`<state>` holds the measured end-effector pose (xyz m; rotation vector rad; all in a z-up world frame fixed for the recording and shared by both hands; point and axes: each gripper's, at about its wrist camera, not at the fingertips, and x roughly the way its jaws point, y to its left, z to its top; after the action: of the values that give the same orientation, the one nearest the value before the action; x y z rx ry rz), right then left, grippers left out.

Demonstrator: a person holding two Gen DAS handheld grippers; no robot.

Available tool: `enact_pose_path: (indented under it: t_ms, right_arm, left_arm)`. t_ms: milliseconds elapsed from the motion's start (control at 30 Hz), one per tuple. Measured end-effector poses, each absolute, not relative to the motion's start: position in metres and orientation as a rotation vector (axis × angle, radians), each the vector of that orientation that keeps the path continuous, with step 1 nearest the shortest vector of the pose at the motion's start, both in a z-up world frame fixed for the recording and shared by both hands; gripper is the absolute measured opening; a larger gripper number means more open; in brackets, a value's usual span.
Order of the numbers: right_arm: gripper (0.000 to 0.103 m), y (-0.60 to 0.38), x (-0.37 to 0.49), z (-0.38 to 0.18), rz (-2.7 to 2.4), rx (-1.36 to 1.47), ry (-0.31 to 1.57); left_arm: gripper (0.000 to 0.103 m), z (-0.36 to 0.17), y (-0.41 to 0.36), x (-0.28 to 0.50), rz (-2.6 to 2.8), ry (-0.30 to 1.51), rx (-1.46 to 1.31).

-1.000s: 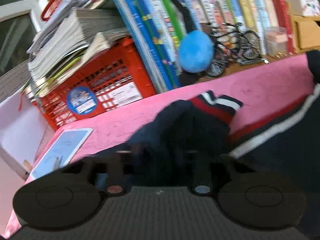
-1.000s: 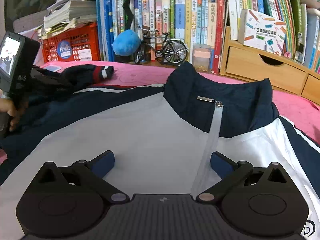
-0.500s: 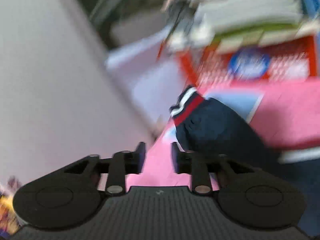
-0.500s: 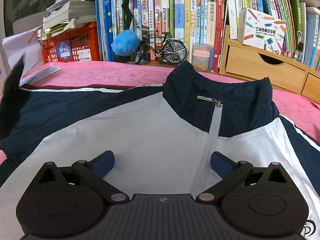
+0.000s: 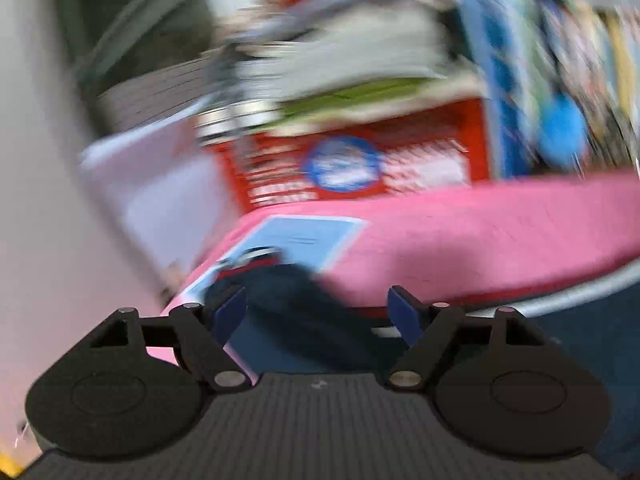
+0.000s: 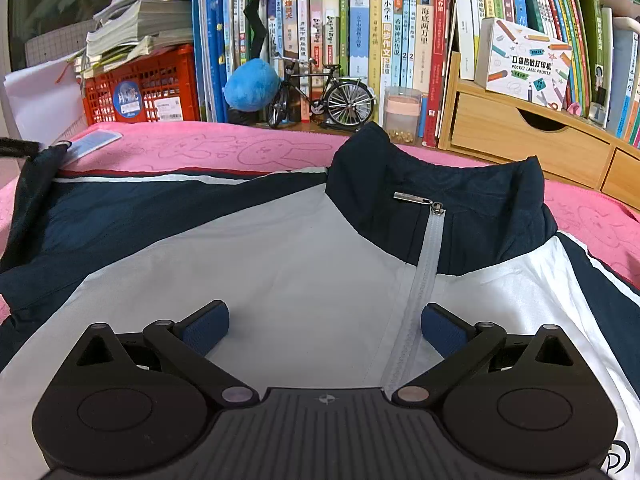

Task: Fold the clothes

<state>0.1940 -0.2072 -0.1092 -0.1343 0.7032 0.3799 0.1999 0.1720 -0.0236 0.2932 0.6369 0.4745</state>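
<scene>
Closest to you, your right gripper (image 6: pixel 324 322) hangs over the white chest panel of the jacket (image 6: pixel 304 280), its blue pads spread wide with nothing between them but the fabric below; the zipper (image 6: pixel 424 276) runs up just inside its right pad, and this hand has not budged over the last second. Your left gripper (image 5: pixel 318 312) is where the change is: a second ago its jaws were clenched on the dark sleeve (image 5: pixel 280 304), and now they are opening, the pads standing apart and clear of the cloth, with the sleeve lying loose on the pink cloth (image 5: pixel 480 240) ahead of and below them. The left view is badly smeared, so I cannot tell how neatly the sleeve landed, only that its red-and-white cuff (image 5: pixel 256 258) sits near the table's left edge, over the corner of the light blue card (image 5: pixel 316 236). In the right view the same sleeve now runs out flat toward the left, where before it was bunched up in your grip. I read that as the sleeve having been pulled straight and released, so the jacket lies spread face up and zipped, ready for the first real fold. Beyond it, the red crate (image 6: pixel 140 88), the blue plush ball (image 6: pixel 250 84), the model bicycle (image 6: pixel 324 96) and the row of books (image 6: pixel 360 20) stand undisturbed along the back.
</scene>
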Motion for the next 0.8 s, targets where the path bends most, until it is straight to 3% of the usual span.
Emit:
enact_pose_path:
  t_ms: [133,267,467,800]
  right_arm:
    - [0.103,-0.207,0.194,-0.109,0.380,-0.134,0.703]
    - [0.103,-0.207,0.194,-0.110,0.380,-0.131,0.705]
    - [0.103,-0.207,0.195,-0.110,0.379,-0.131,0.705]
    - [0.103,-0.208,0.195,-0.111,0.381,-0.130,0.704]
  left_arm:
    - [0.079,-0.061,0.160,0.231,0.554,0.758,0.444]
    - [0.081,-0.059,0.182,0.198,0.594,0.777,0.496]
    - [0.096,-0.050,0.212,0.133,0.594,0.829,0.482]
    - [0.097,-0.049,0.188,0.079,0.630,0.781,0.553]
